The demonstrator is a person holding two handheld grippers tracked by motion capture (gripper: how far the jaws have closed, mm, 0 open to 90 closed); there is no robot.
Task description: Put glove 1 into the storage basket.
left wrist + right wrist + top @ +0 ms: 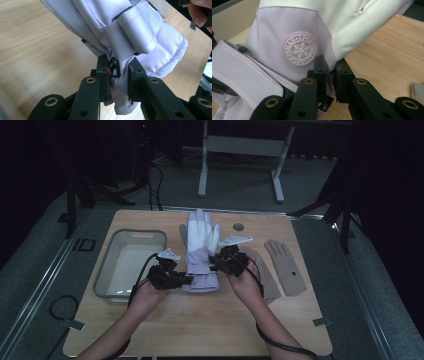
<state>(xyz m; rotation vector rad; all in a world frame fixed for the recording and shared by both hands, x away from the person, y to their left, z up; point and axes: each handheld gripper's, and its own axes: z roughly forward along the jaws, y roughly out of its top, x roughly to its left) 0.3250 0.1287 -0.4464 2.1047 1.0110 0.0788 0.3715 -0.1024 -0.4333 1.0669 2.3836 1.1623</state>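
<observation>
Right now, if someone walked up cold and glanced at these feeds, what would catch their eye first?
The white and lilac ski glove at the middle of the wooden table, pinched at its cuff from both sides by the left tongs and right tongs. Close up, its round snowflake badge stands out. A clear plastic bin sits to the left, and two beige knit gloves lie flat to the right.

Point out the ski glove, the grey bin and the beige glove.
ski glove (201,237): high view, back of the hand.
grey bin (103,270): high view, left rim.
beige glove (289,269): high view, palm.
</observation>
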